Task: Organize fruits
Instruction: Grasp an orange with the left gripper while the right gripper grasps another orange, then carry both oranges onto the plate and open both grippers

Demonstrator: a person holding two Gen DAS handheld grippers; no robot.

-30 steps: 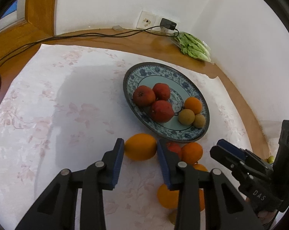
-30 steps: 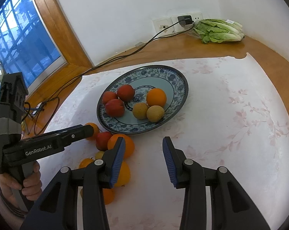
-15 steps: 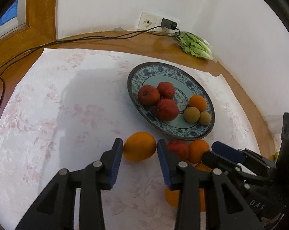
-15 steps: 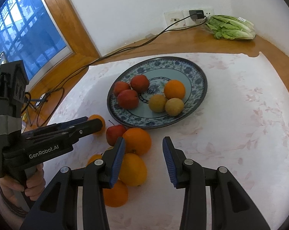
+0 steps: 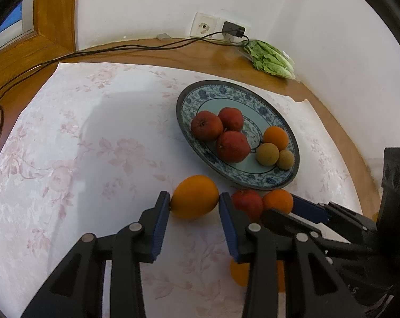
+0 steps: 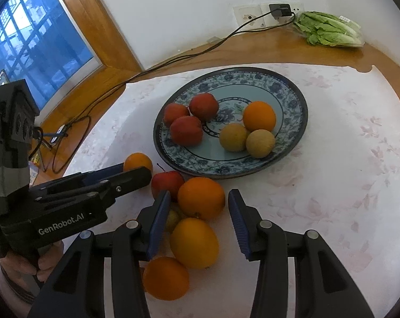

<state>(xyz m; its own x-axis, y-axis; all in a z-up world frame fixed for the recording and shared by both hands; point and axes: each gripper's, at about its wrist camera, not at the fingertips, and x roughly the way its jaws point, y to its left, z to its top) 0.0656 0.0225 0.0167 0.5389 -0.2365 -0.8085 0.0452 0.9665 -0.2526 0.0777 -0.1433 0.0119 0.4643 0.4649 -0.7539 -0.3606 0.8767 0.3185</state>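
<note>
Plate (image 6: 292, 143) stock: six fruits sorted; outside its near rim six remain, left gripper (image 5: 194, 204) jaws flanking an orange (image 5: 194, 196), grip unclear, right gripper (image 6: 200, 198) jaws opening around another orange (image 6: 201, 197).

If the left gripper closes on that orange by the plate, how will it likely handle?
The orange looks round and firm, so it may roll off the flat cloth if nudged. Its smooth, slightly oval skin might slip between the left gripper pads.
</note>
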